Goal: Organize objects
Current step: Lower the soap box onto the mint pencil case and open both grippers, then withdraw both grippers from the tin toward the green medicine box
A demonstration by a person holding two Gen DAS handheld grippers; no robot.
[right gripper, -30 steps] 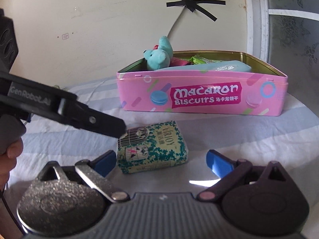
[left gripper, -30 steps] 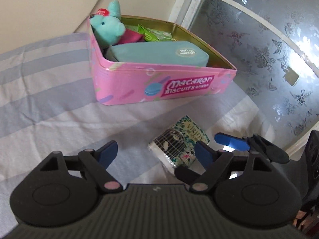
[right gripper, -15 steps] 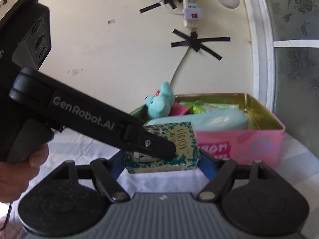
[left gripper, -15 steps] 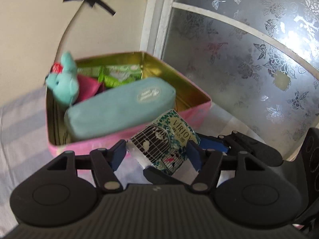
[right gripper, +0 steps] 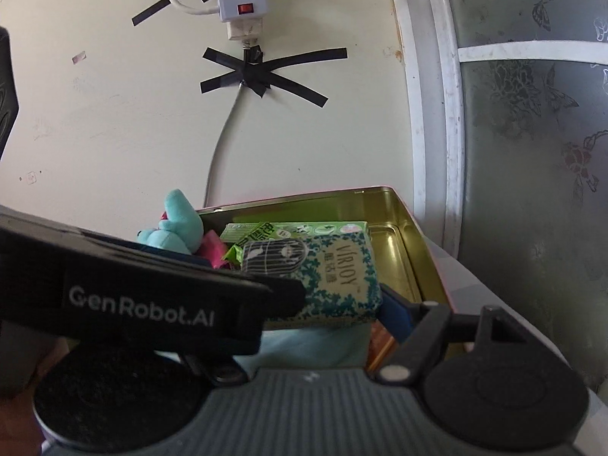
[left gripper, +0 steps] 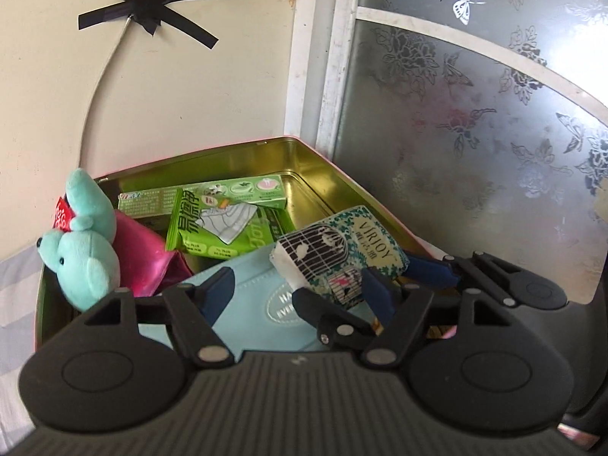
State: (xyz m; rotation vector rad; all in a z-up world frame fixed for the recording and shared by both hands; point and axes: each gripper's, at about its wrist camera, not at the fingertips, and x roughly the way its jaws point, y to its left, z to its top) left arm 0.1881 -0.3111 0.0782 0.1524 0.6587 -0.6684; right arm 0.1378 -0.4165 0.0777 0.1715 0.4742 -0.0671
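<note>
While clamped, tissue pack (right gripper: pixel 326 277) fills right tool (right gripper: pixel 323 304).

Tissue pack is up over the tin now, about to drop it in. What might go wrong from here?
The right gripper holds the tissue pack tilted over the blue pouch, so it may land on the pouch and sit proud of the tin. The left gripper hangs open close beside the pack; its fingers could snag it on release. The near right corner looks cramped, so the pack might tip out over the rim.
</note>
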